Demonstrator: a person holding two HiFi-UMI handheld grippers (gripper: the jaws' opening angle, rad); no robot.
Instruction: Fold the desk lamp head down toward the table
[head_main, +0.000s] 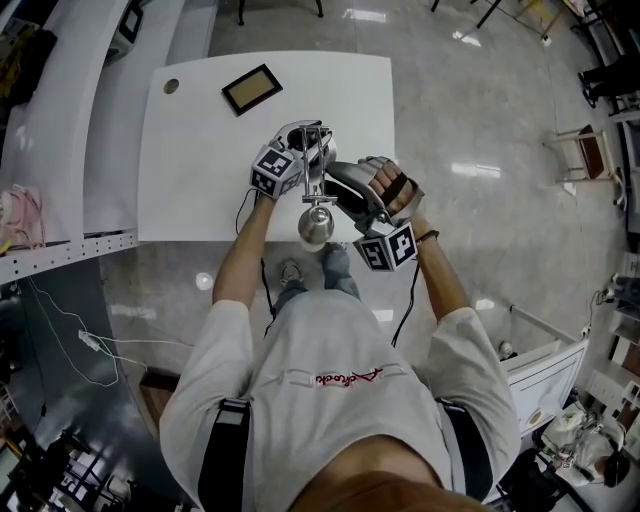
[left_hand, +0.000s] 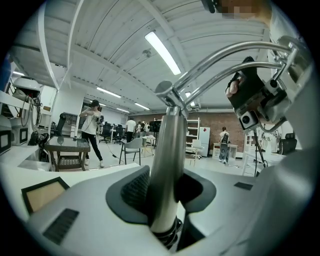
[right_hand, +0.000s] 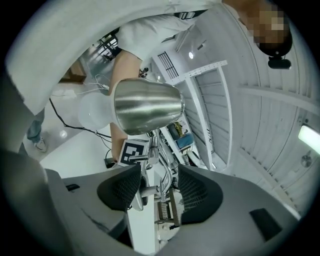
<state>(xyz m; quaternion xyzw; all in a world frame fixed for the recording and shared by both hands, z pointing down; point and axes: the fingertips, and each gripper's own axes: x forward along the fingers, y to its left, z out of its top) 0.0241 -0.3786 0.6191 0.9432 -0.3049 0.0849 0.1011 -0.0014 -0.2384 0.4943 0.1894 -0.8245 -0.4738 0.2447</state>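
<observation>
Frame centre: L gripper (left_hand: 167, 192) clamped on lamp stem (left_hand: 167, 160) — R gripper (right_hand: 159, 189) jaws wide, lamp arms (right_hand: 163, 172) between, not gripped. Lamp head (head_main: 317, 225) overhangs table (head_main: 200, 160) edge — picture frame (head_main: 251, 89) upper left.

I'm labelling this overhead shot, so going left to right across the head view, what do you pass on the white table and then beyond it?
Round hole → picture frame → lamp head → wooden chair, out on the floor.
</observation>
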